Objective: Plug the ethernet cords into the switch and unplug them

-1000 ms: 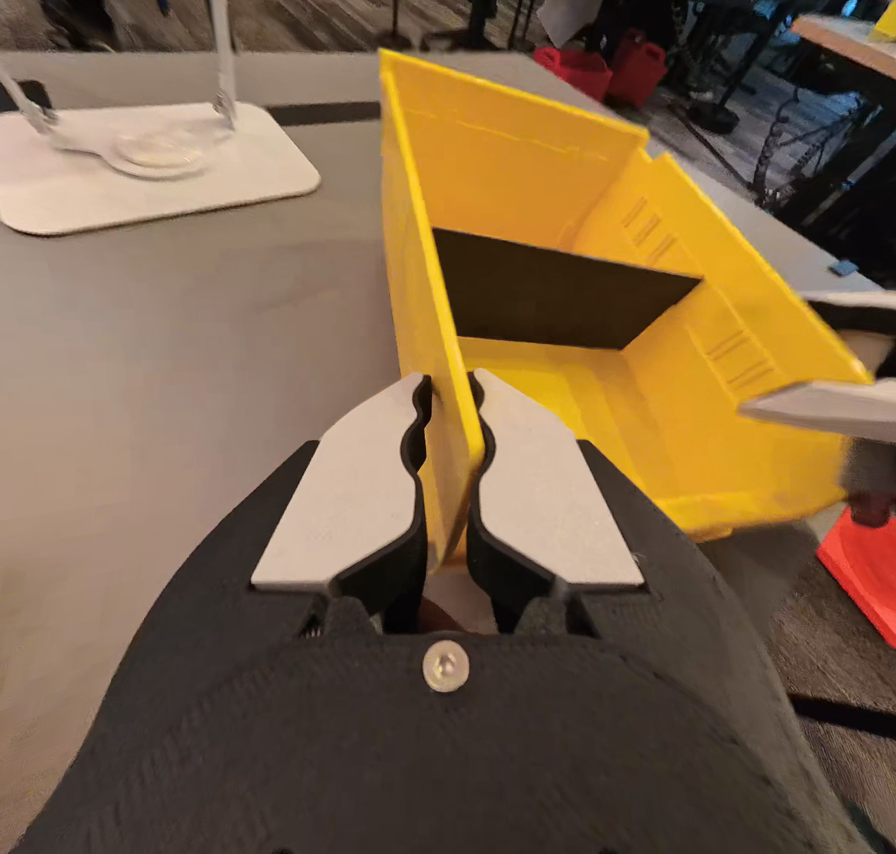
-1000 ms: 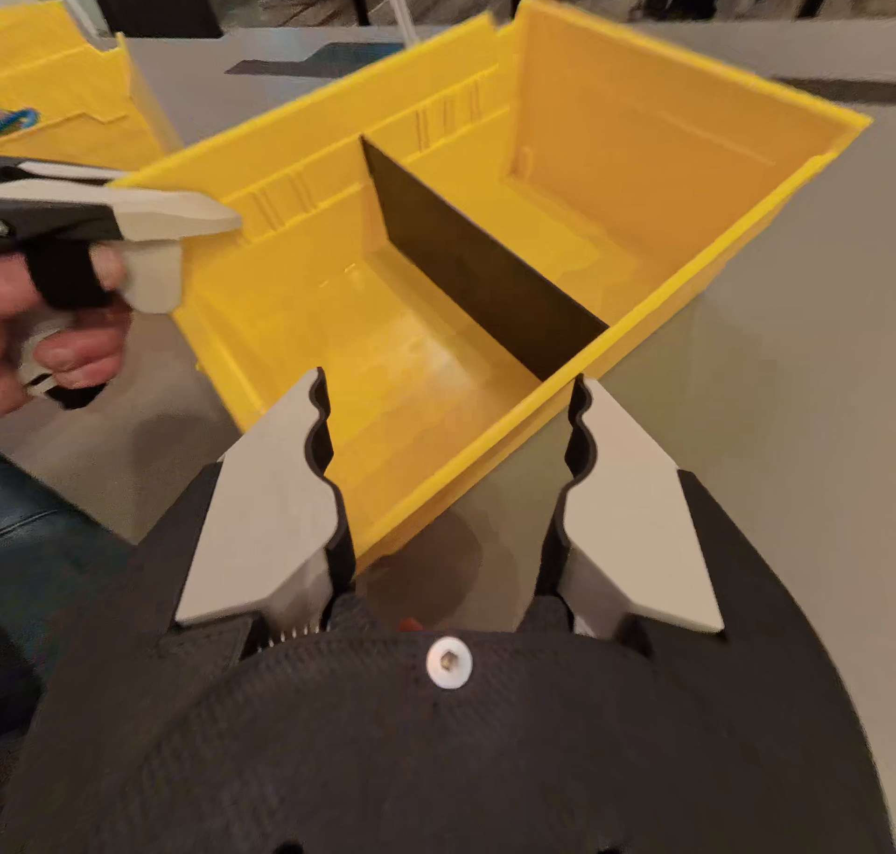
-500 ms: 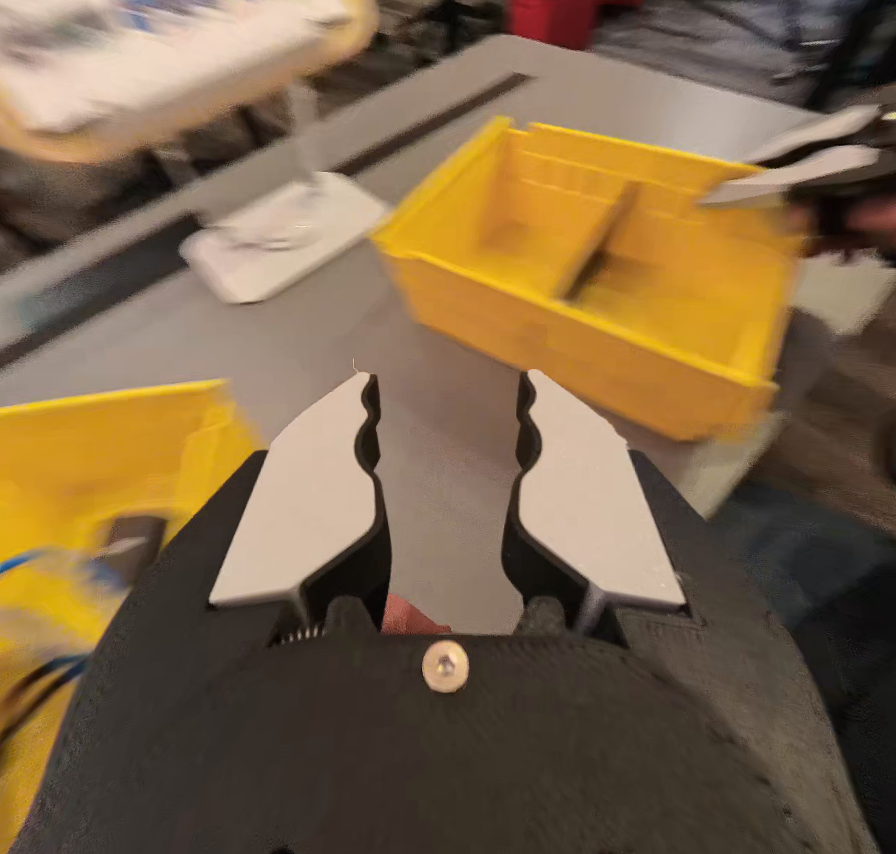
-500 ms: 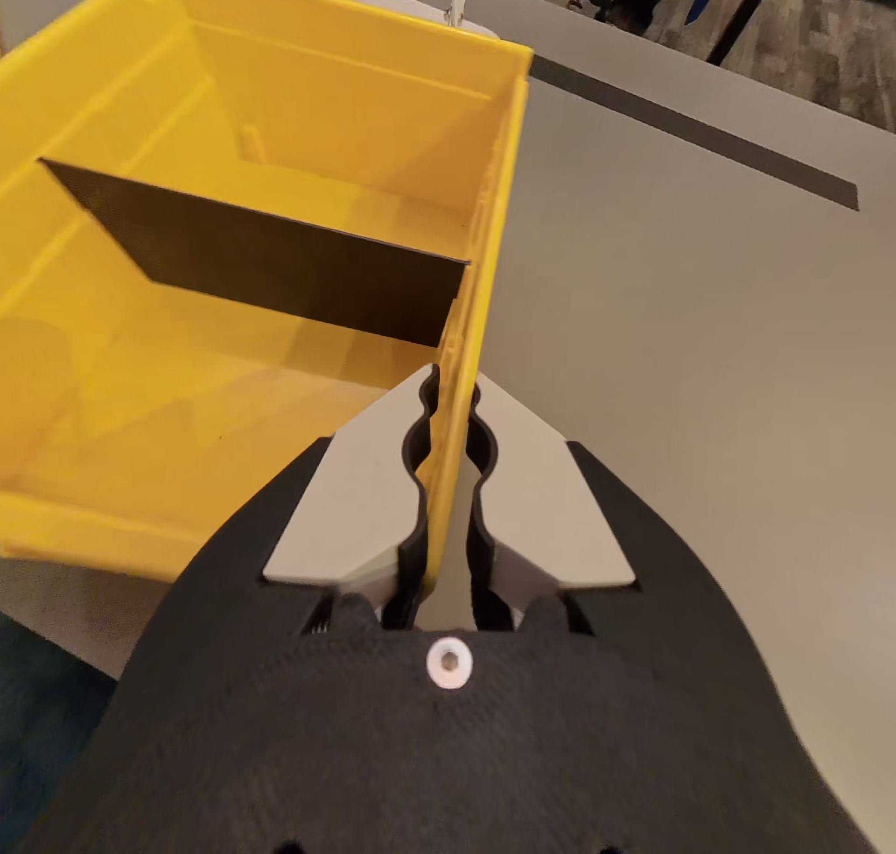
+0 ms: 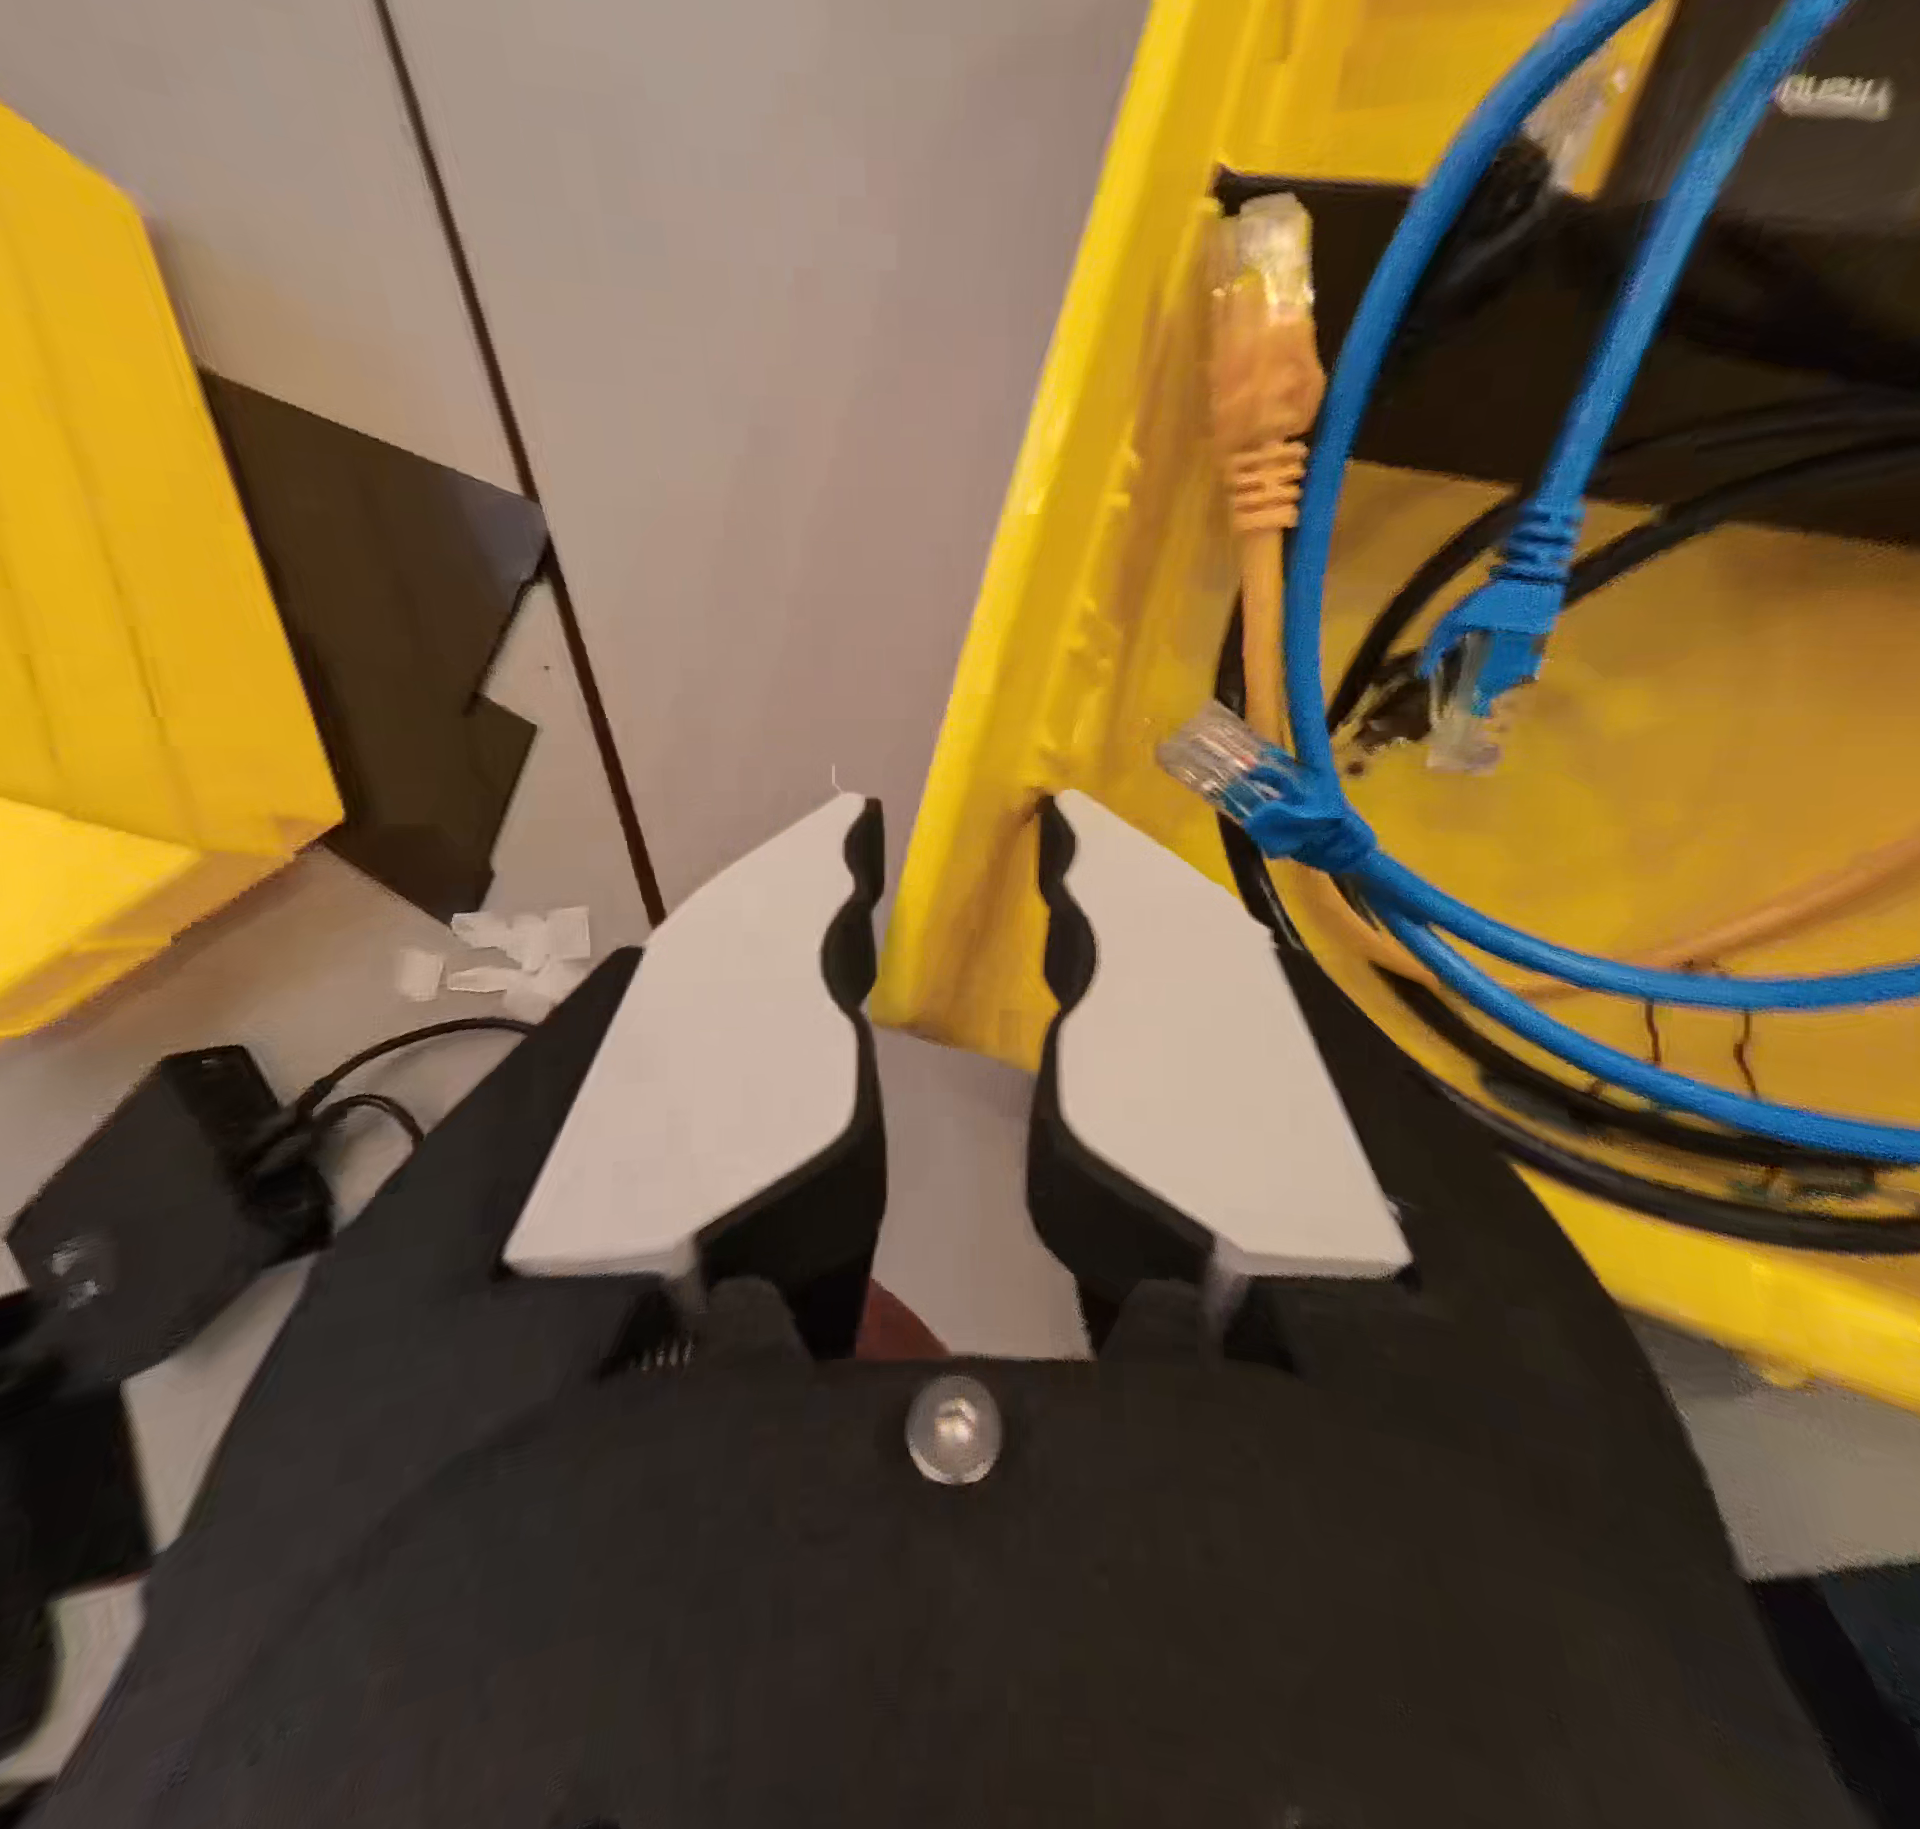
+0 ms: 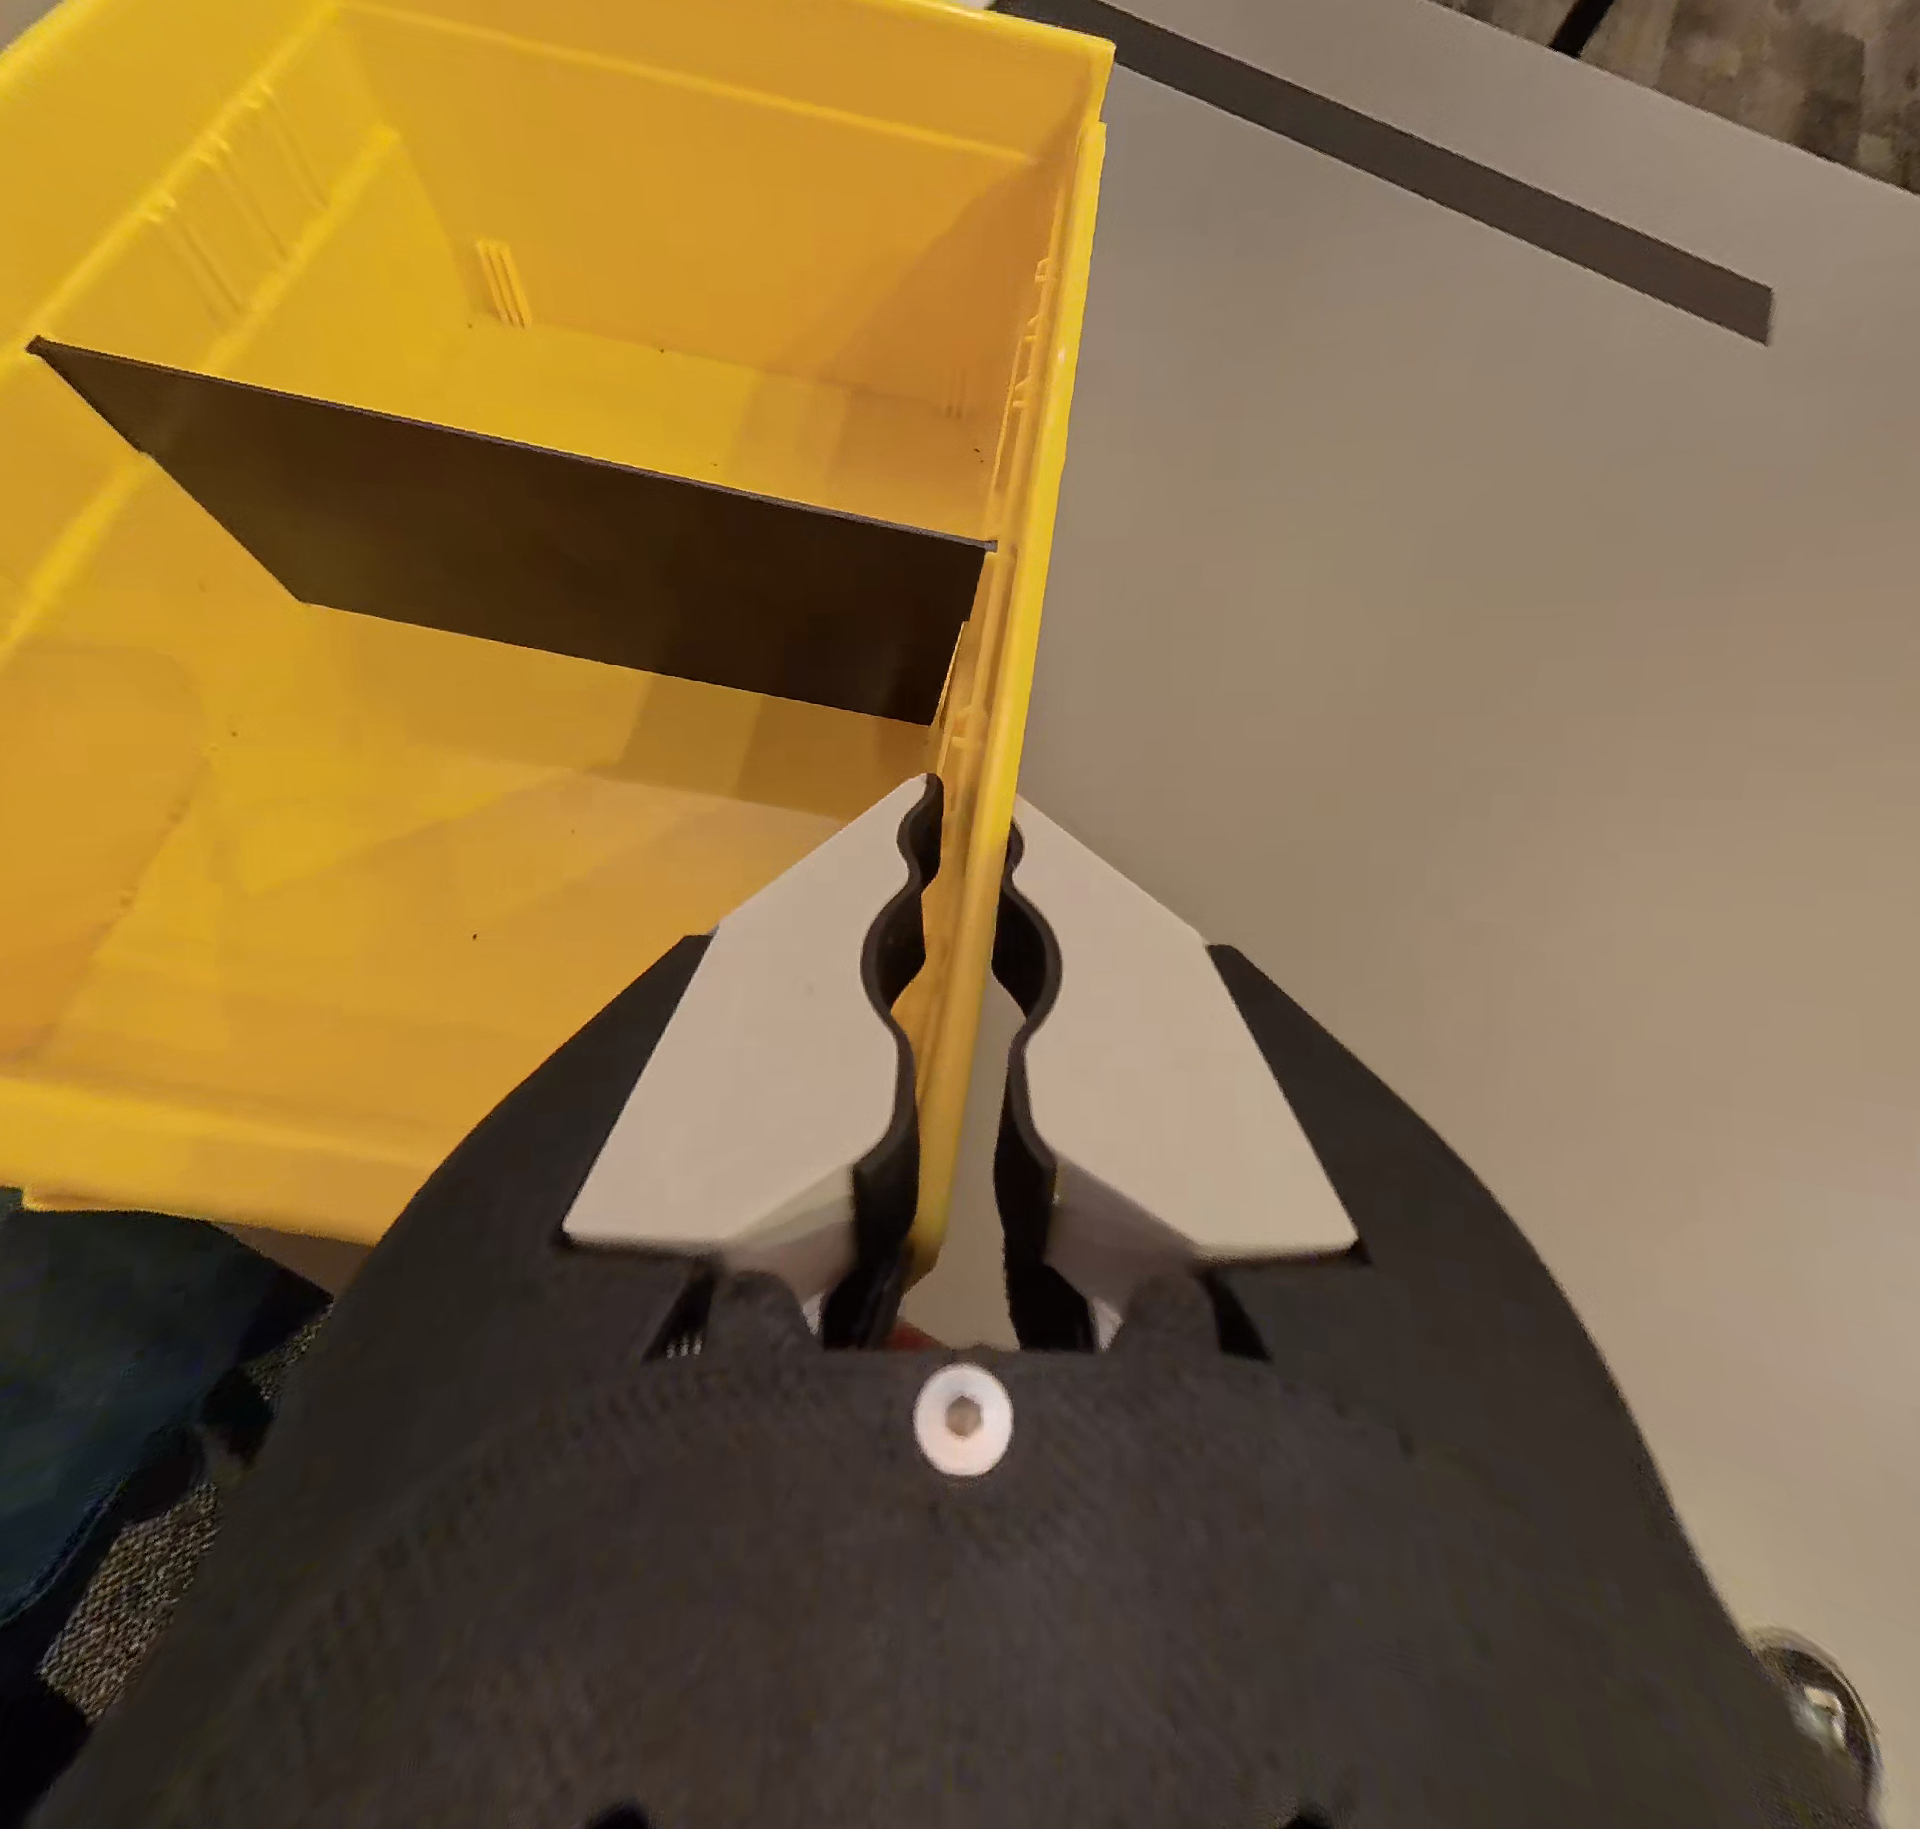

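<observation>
In the left wrist view a yellow bin (image 5: 1091, 429) holds blue ethernet cords (image 5: 1507, 605), an orange-yellow ethernet cord (image 5: 1262, 366), black cables (image 5: 1558, 1145) and a black switch (image 5: 1829, 200) at its far end. All the plugs I see lie loose. My left gripper (image 5: 956, 813) is open, its jaws astride this bin's near wall with a gap on each side. In the right wrist view my right gripper (image 6: 971, 813) is shut on the side wall of an empty yellow bin (image 6: 675, 221) with a black divider (image 6: 571, 553).
On the grey table (image 5: 727, 273), left of my left gripper, are another yellow bin (image 5: 104, 532), a loose black divider sheet (image 5: 384, 616), small white bits (image 5: 509, 948) and a black power adapter (image 5: 156, 1208) with its cord. Bare table (image 6: 1455, 740) lies right of the empty bin. The grippers' ends are close to 80 centimetres from one another. About 30 centimetres separates my left fingertips from the black power adapter (image 5: 156, 1208).
My left gripper let go of the empty bin's wall, opened and swung over to the wall of the bin with the cords. My right gripper closed on the empty bin's side wall and holds it.
</observation>
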`<state>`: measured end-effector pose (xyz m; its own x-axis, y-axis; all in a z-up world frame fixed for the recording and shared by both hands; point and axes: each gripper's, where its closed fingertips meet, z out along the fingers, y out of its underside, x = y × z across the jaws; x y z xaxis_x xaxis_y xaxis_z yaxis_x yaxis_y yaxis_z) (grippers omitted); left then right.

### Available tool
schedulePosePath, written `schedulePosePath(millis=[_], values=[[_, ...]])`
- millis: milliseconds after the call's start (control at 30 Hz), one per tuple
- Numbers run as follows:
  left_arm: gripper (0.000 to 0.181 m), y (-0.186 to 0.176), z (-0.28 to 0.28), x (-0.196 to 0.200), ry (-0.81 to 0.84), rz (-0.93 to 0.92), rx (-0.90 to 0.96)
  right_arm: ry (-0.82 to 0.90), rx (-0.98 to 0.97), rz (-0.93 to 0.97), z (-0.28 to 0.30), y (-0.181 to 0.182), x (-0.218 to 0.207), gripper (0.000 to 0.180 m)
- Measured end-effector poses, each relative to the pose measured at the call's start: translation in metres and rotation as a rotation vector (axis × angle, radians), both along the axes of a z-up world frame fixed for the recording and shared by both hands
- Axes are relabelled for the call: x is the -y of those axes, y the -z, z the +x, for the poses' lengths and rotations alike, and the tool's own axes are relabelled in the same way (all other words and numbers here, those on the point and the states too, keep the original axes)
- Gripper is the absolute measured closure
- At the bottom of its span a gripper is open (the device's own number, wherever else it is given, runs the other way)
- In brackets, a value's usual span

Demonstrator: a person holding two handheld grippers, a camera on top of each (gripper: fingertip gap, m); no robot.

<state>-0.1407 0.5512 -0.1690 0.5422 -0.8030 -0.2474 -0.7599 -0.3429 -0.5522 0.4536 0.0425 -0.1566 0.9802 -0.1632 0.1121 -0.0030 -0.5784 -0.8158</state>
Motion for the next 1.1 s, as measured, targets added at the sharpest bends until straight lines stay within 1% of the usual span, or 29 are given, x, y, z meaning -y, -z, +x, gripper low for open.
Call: schedulePosePath(millis=[67, 167, 233, 333, 467, 567, 700, 833, 900, 1033, 1100], values=[[0.155, -0.001, 0.000, -0.002, 0.004, 0.020, 0.022, 0.030, -0.004, 0.001, 0.009, 0.000, 0.011, 0.177], [0.160, -0.002, -0.005, 0.006, -0.048, 0.019, 0.061, 0.078, 0.000, 0.000, 0.023, 0.000, 0.029, 0.177], [0.166, -0.005, -0.013, 0.021, -0.108, -0.007, 0.112, 0.116, 0.000, 0.002, 0.031, 0.000, 0.041, 0.177], [0.176, -0.005, -0.021, 0.055, -0.154, -0.043, 0.192, 0.168, 0.001, 0.007, 0.040, -0.001, 0.058, 0.177], [0.174, -0.005, -0.032, 0.073, -0.175, 0.047, 0.189, 0.211, -0.002, 0.013, 0.046, -0.001, 0.075, 0.177], [0.175, -0.005, -0.040, 0.077, -0.179, 0.033, 0.228, 0.247, -0.005, 0.017, 0.049, -0.001, 0.084, 0.177], [0.176, -0.007, -0.046, 0.087, -0.117, 0.006, 0.242, 0.294, 0.002, 0.021, 0.054, -0.001, 0.096, 0.177], [0.177, -0.006, -0.051, 0.092, -0.121, -0.016, 0.290, 0.358, 0.010, 0.022, 0.061, -0.001, 0.105, 0.177], [0.177, -0.006, -0.056, 0.094, -0.099, 0.005, 0.255, 0.380, 0.006, 0.028, 0.064, -0.001, 0.108, 0.177], [0.177, -0.007, -0.062, 0.087, -0.114, -0.001, 0.259, 0.400, 0.014, 0.036, 0.070, -0.001, 0.107, 0.177], [0.177, -0.006, -0.062, 0.082, -0.130, -0.023, 0.294, 0.399, 0.014, 0.035, 0.073, -0.001, 0.104, 0.177]])
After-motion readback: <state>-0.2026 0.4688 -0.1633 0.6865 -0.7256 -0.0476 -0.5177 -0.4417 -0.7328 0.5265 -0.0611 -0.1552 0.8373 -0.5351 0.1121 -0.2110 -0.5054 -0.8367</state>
